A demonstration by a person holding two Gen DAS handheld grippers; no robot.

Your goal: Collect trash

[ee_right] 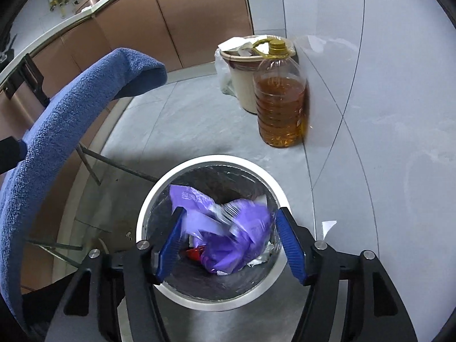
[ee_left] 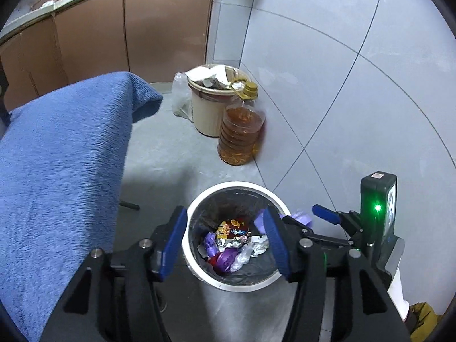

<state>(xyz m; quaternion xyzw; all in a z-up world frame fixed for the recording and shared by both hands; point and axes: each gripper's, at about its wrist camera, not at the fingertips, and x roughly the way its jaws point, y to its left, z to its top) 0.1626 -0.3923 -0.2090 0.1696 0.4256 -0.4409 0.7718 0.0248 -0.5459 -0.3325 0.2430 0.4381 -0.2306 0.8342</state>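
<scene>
We are looking down at a grey tiled floor [ee_left: 176,154] meeting a pale grey tiled wall [ee_left: 327,57], with copper-brown cabinet doors [ee_left: 159,28] running under a light countertop at the back. A blue fuzzy cloth [ee_left: 62,156] is draping over furniture on the left. Against the wall, a beige plastic bucket stuffed with paper [ee_left: 209,105] is standing just beside a clear ribbed plastic jug of amber liquid [ee_left: 239,134].

Both grippers are pointing down over a round white-rimmed waste bin with a dark liner [ee_left: 280,276]. The left gripper [ee_left: 225,245] is standing spread, nothing between its blue pads; crumpled foil, white paper and purple wrappers [ee_left: 230,245] are lying at the bin's bottom, below it. The right gripper [ee_right: 228,245] is also standing spread, pads not pressing anything. A blurred purple plastic bag [ee_right: 228,228] is sitting between its fingers in view, inside the bin mouth, apart from both pads.
</scene>
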